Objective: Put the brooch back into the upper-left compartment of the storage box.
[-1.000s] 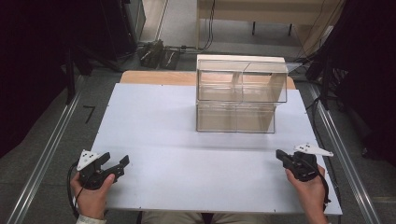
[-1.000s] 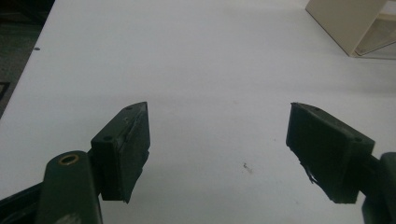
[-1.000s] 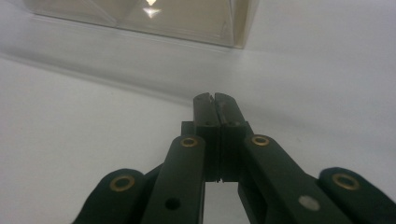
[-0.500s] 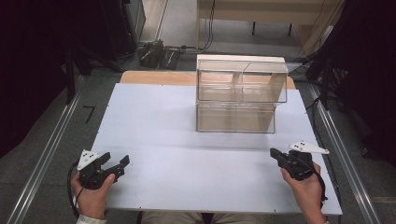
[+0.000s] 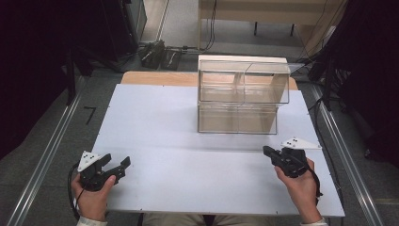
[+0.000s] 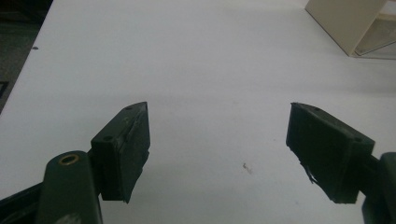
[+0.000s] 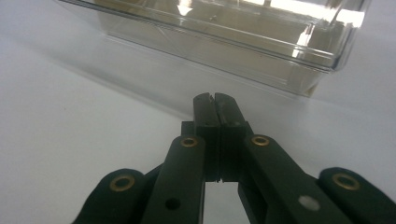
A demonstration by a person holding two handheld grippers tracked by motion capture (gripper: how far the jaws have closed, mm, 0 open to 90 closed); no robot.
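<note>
Two clear plastic drawer boxes (image 5: 242,94) are stacked at the back middle of the white table (image 5: 188,136); their lower edge (image 7: 210,37) shows close ahead in the right gripper view. My right gripper (image 5: 267,151) is held near the table's front right, pointing at the boxes, with its jaws pressed together (image 7: 215,100) and nothing between them. At the front left, my left gripper (image 5: 123,165) rests low over the table with its jaws wide apart (image 6: 217,140) and empty.
A beige corner of the boxes (image 6: 348,23) lies far right in the left gripper view. Metal rails (image 5: 42,160) run along both sides of the table, with dark equipment and cables (image 5: 155,52) on the floor behind.
My right gripper has moved forward and left toward the boxes and risen slightly. The left gripper has stayed where it was.
</note>
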